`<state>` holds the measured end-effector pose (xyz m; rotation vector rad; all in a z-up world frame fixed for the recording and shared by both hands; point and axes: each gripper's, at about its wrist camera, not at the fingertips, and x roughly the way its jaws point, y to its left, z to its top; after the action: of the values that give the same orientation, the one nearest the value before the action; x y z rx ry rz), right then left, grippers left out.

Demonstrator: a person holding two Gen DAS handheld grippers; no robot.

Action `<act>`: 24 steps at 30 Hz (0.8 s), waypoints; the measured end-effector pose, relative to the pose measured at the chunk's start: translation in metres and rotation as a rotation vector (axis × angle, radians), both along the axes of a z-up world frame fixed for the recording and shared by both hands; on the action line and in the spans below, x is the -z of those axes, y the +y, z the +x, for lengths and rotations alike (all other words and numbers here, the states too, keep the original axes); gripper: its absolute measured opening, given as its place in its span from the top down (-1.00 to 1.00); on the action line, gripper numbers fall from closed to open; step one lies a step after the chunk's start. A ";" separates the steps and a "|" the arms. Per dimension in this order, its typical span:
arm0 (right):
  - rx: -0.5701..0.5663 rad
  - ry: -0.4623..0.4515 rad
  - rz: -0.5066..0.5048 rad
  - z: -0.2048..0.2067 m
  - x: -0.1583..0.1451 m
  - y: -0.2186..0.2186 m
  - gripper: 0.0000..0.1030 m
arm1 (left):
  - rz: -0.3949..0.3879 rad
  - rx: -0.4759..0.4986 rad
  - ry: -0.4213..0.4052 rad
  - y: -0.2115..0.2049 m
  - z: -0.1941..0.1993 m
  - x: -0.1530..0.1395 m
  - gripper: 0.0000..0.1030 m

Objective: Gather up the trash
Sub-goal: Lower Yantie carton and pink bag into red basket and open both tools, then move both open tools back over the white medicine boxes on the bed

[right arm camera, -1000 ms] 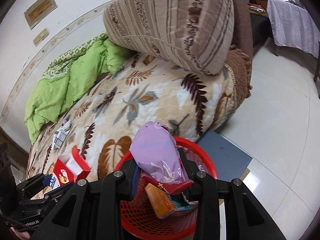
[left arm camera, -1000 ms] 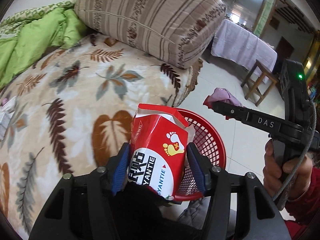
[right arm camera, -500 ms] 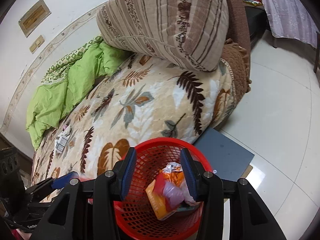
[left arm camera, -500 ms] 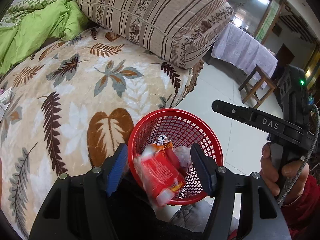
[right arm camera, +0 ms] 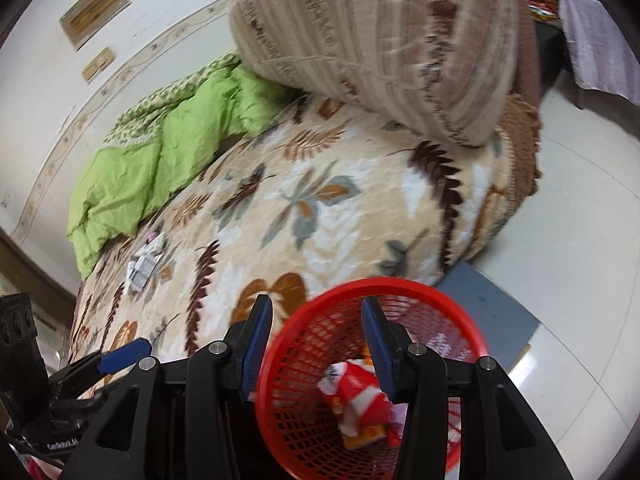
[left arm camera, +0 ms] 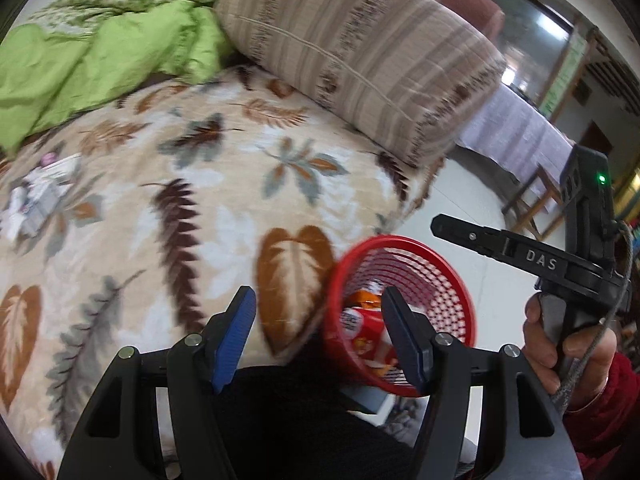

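Dropped the red foot-patch packet [right arm camera: 358, 394] into the red mesh basket [right arm camera: 460, 320] a second ago. Left gripper [left arm camera: 320, 334] and right gripper [right arm camera: 318, 344] both wide, empty. Swung toward remaining wrappers [right arm camera: 144, 264] on the leaf-print blanket [right arm camera: 340, 208].

Soft daylight — motion blur, fisheye-warped edges.

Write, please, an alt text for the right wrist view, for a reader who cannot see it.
The open right gripper hangs empty above a red mesh basket that holds a red wrapper and other trash. Behind lies a bed with a leaf-patterned blanket, more litter on it, a green quilt and a striped cushion.
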<state>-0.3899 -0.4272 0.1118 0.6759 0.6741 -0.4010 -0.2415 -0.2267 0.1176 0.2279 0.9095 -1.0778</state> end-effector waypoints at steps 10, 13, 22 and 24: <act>-0.204 -0.010 -0.028 0.089 -0.008 0.060 -0.02 | -0.004 -0.223 -0.049 0.077 0.063 -0.006 -0.26; -0.258 -0.002 -0.023 0.118 -0.003 0.082 -0.02 | 0.005 -0.295 -0.067 0.099 0.084 -0.006 -0.28; -0.369 0.028 0.003 0.197 0.030 0.146 -0.02 | 0.077 -0.489 -0.109 0.151 0.174 0.001 -0.34; -0.380 0.035 0.017 0.207 0.038 0.150 -0.02 | 0.094 -0.504 -0.114 0.156 0.196 0.005 -0.34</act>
<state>-0.1834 -0.2769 0.0742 0.5424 0.8213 -0.0567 -0.0457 -0.0712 0.1130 0.1257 0.8552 -0.5508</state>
